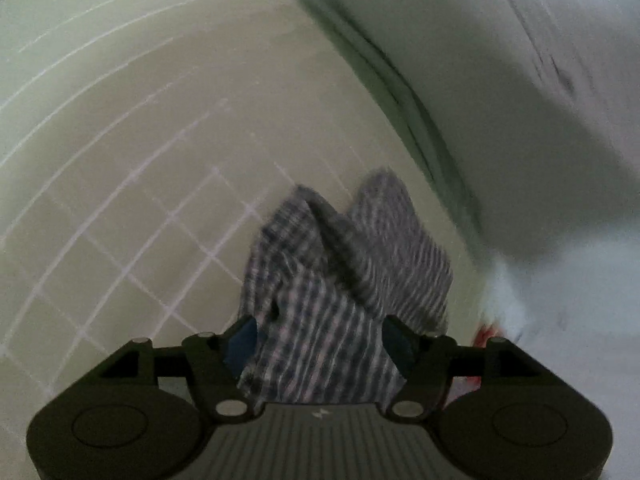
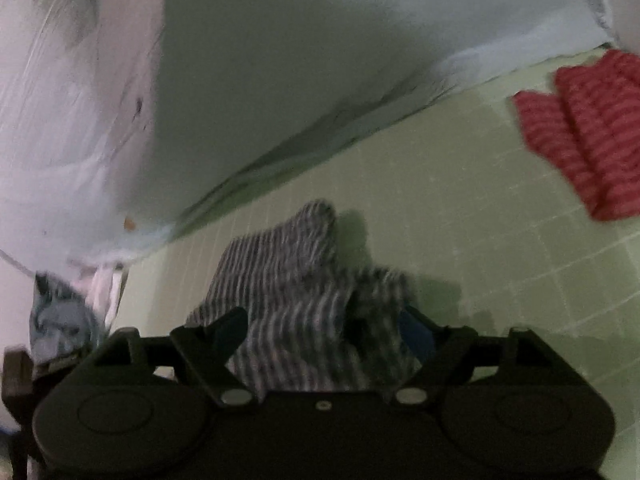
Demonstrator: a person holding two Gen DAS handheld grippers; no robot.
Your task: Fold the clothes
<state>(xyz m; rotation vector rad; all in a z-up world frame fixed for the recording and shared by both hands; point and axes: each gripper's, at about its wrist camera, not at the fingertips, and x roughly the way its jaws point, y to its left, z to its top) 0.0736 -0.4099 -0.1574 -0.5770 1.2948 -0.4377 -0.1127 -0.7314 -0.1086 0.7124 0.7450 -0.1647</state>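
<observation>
Both grippers' jaws clamp the striped garment [image 1: 340, 280].

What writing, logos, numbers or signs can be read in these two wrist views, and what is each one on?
No readable words or numbers in either view.
Left gripper: a small pale mark on its ribbed body, too small to read.
Green mat: white grid lines only, no numbers visible.
Grey striped cloth and red striped cloth: stripes only, no label showing.
Right gripper: no marking visible.
</observation>
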